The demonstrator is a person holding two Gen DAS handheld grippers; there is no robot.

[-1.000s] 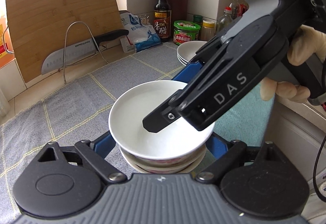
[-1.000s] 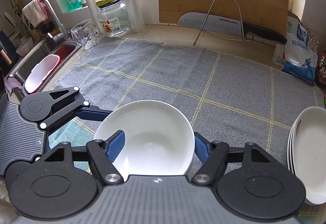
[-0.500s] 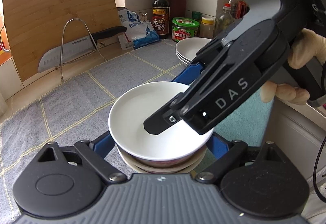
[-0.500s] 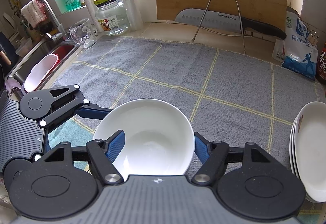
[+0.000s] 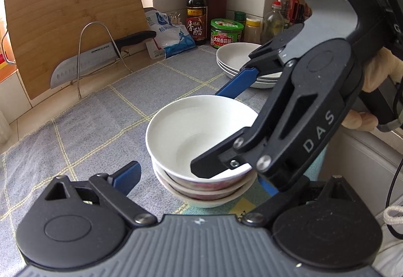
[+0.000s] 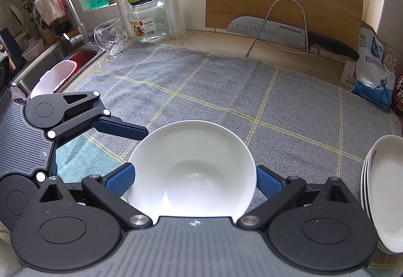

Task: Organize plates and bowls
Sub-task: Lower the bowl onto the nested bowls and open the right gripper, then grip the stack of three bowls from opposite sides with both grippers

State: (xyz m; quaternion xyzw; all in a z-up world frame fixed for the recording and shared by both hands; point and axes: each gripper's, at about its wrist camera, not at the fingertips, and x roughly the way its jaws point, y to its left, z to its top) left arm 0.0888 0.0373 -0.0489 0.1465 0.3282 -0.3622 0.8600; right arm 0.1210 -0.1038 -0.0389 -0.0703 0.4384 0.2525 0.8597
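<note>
Bowl (image 6: 192, 167) sits nested atop the stack; right gripper (image 6: 194, 180), jaws just sprung wide, and left gripper (image 5: 199, 173) both stand released, freeing it.

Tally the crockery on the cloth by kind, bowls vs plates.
Bowls: 3, nested in one stack
Plates: 3, stacked beside the jars
Total: 6

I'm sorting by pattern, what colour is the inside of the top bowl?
Plain white inside the top bowl, no pattern; the right wrist view shows it best.
</note>
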